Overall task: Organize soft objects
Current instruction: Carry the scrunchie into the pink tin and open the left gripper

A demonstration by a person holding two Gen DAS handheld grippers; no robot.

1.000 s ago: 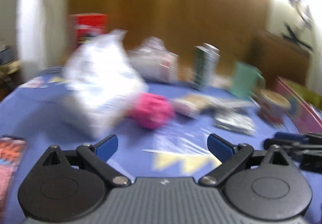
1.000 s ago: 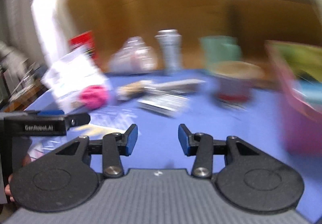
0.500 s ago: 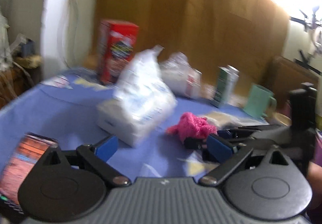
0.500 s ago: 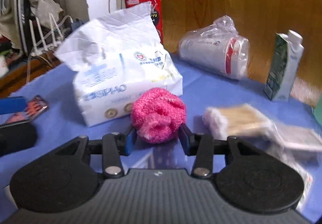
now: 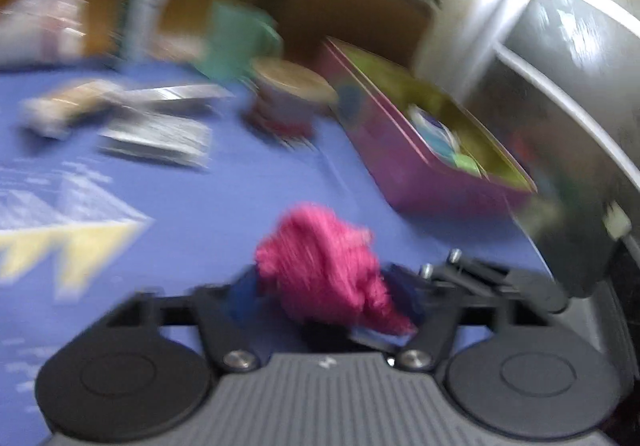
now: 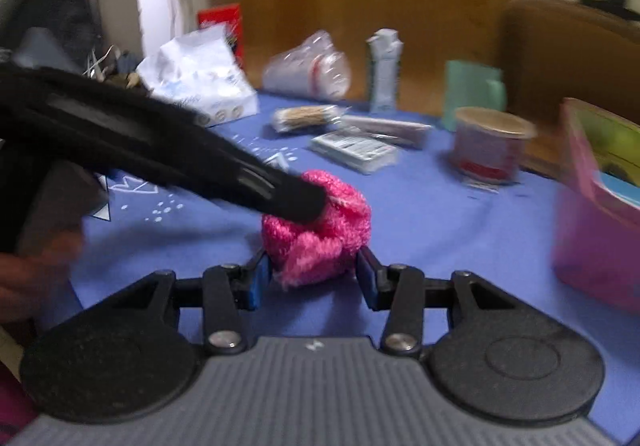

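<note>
In the right wrist view, the person's hand (image 6: pixel 28 270) sat blurred at the far left edge, carrying the left gripper (image 6: pixel 308 201), which slanted down across the frame until its dark tip met the top left of the pink fluffy ball (image 6: pixel 316 224). That ball rested on the blue tabletop (image 6: pixel 420 213) at the middle of the view, between the two blue pads of the right gripper (image 6: pixel 312 280); both pads pressed its lower sides, so the right gripper was clenched on it. Behind, from left to right, stood a white tissue pack (image 6: pixel 200 79) with a red box (image 6: pixel 222 23) behind it, a bagged stack of plastic cups (image 6: pixel 308 69) lying on its side, a bundle of cotton swabs (image 6: pixel 304 115), a flat silver packet (image 6: pixel 352 149), a small drink carton (image 6: pixel 384 69), a green mug (image 6: pixel 474 93), a round lidded tub (image 6: pixel 490 143) and, at the right edge, a pink tin box (image 6: pixel 592 230) with its lid off.

The left wrist view was heavily smeared. The left gripper (image 5: pixel 324 296) had the pink ball (image 5: pixel 324 270) between its fingers, its jaws were closing on it and both pads seemed to touch the yarn. Part of the right gripper showed just right of the ball, and the pink tin (image 5: pixel 404 169) lay further right
</note>
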